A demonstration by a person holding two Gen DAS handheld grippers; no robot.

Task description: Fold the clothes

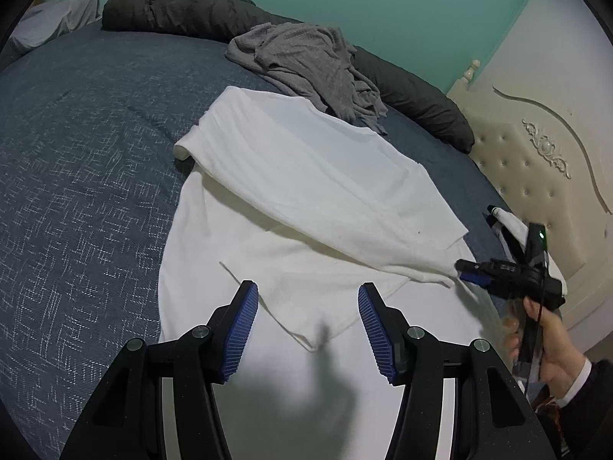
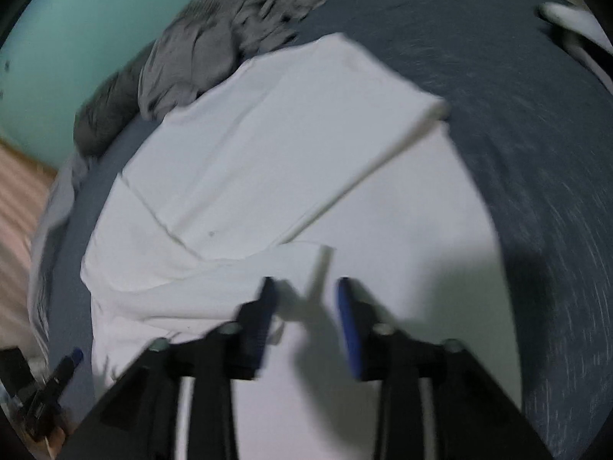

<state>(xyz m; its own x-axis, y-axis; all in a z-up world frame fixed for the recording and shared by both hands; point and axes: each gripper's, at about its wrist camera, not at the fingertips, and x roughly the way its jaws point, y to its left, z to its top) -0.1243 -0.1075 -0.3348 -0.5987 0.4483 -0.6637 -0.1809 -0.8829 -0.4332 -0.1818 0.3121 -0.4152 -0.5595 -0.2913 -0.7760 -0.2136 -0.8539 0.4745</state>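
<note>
A white shirt (image 1: pixel 306 176) lies on the blue bedspread (image 1: pixel 84 161), with one side folded over its middle into a long flap. My left gripper (image 1: pixel 307 287) hovers open over the near part of the shirt, above a folded sleeve edge, and holds nothing. My right gripper (image 1: pixel 469 273), held by a hand (image 1: pixel 544 349), is at the flap's right corner. The right wrist view is blurred by motion. It shows the white shirt (image 2: pixel 268 134) and my right gripper (image 2: pixel 305 281) open just above the cloth, with nothing between its fingers. The left gripper (image 2: pixel 71 360) appears at the lower left.
A crumpled grey garment (image 1: pixel 306 61) lies beyond the shirt, next to a dark grey duvet (image 1: pixel 172 4) along the green wall. A cream headboard (image 1: pixel 536 153) stands at the right. Wooden floor (image 2: pixel 19 191) shows past the bed's edge.
</note>
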